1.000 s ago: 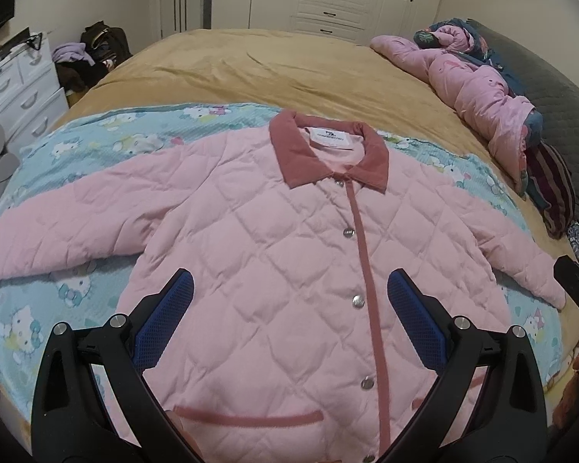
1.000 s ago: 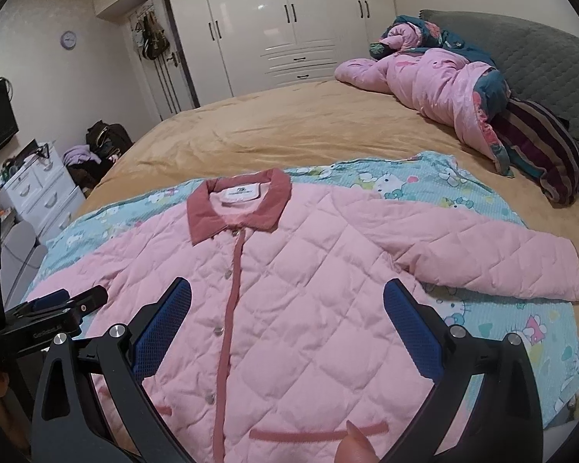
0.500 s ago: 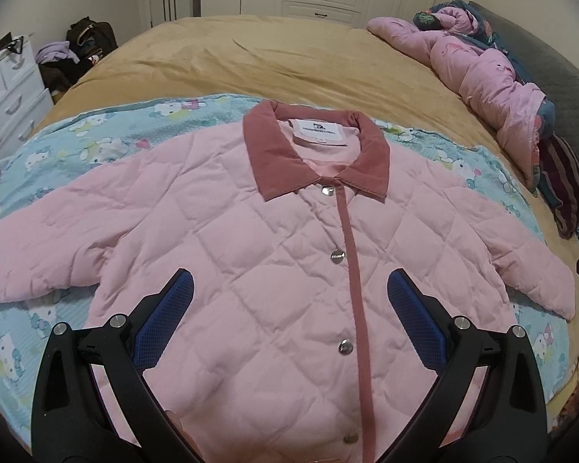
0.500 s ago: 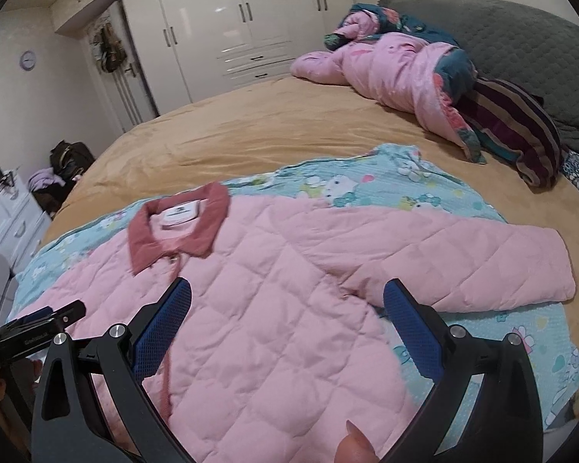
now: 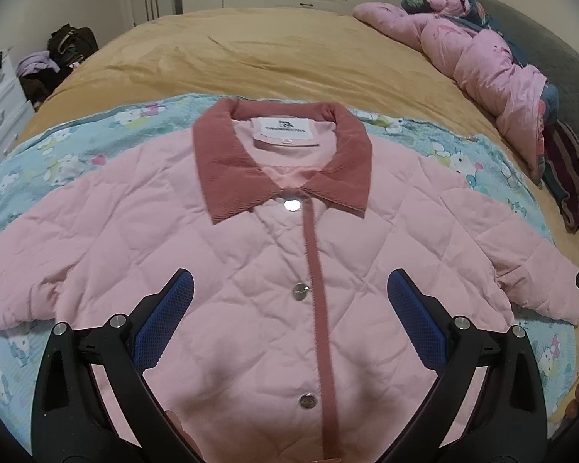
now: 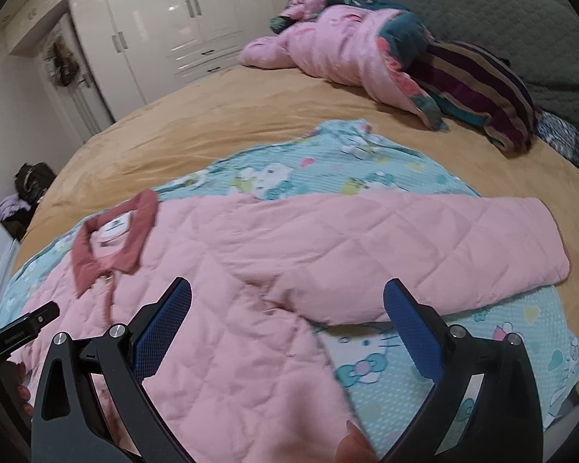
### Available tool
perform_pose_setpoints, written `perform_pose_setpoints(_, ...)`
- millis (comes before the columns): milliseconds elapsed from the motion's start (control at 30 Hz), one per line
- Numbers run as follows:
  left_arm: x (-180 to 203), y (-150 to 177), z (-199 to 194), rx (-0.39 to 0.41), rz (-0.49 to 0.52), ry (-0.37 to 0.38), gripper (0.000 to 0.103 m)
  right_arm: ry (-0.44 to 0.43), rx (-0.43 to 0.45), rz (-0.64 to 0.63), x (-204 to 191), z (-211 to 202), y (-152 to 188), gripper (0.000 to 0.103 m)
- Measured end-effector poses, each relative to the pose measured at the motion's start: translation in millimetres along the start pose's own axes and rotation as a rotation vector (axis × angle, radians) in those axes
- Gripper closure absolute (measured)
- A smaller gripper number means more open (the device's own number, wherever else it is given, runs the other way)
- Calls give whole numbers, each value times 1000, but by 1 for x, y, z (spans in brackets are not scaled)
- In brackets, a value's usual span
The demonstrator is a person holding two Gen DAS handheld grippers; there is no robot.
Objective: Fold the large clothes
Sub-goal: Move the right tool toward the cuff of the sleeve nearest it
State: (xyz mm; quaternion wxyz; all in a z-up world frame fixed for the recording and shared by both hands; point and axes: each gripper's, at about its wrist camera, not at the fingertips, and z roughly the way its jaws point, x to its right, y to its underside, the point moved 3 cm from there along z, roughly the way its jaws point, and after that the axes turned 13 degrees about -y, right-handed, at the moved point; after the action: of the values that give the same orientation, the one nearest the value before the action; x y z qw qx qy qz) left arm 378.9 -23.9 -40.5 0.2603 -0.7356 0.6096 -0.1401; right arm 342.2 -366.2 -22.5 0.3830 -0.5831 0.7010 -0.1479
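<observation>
jacket (image 5: 251, 270) flat on blanket (image 5: 58, 154), blanket on bed (image 5: 251, 58), heaped bedding (image 5: 482, 50) behind right

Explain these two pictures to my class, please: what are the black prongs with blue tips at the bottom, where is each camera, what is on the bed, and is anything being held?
There is no robot here. A person holds a two-finger gripper in each hand, and a wide-angle camera on each looks forward along its fingers.

One picture comes from the left gripper, the other from the right gripper. The blue parts are grip pads. Both grippers are open and hold nothing.

On the bed lies a pink quilted jacket, spread flat, snapped shut, with a darker pink collar. Under it is a blue cartoon-print blanket on a tan bedspread. A heap of pink bedding sits by the headboard. The right camera faces the jacket's outstretched sleeve.
</observation>
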Motion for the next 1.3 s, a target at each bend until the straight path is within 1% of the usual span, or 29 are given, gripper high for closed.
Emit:
perform_pose_setpoints(267,27,-2,25,-26,32,-2,9,62,3,74,47,8,-2,4)
perform_pose_setpoints(467,42,-1,44,-50,44,5,9,100,21,157,83,8,-3,4)
perform_pose_setpoints(567,49,-2,51,-48,57,-6,9,120,27,201,100,6,0,4)
perform_pose_setpoints(767,56,-6,61,-41,66,-3,9,162,41,272,128,1,6,4)
perform_pose_setpoints(800,57,-6,63,-44,70,-2,9,168,41,293,134,0,8,4)
perform_pose_setpoints(933,62,-7,67,-46,92,-1,9,175,54,445,169,-4,20,4)
perform_pose_setpoints(1133,63,-12,71,-41,89,-2,9,208,70,640,220,-4,36,4)
perform_pose_setpoints(1233,61,-15,74,-43,81,-4,9,220,66,702,243,2,39,4)
perform_pose_setpoints(1300,58,-16,76,-51,77,-4,9,210,70,742,257,8,40,4)
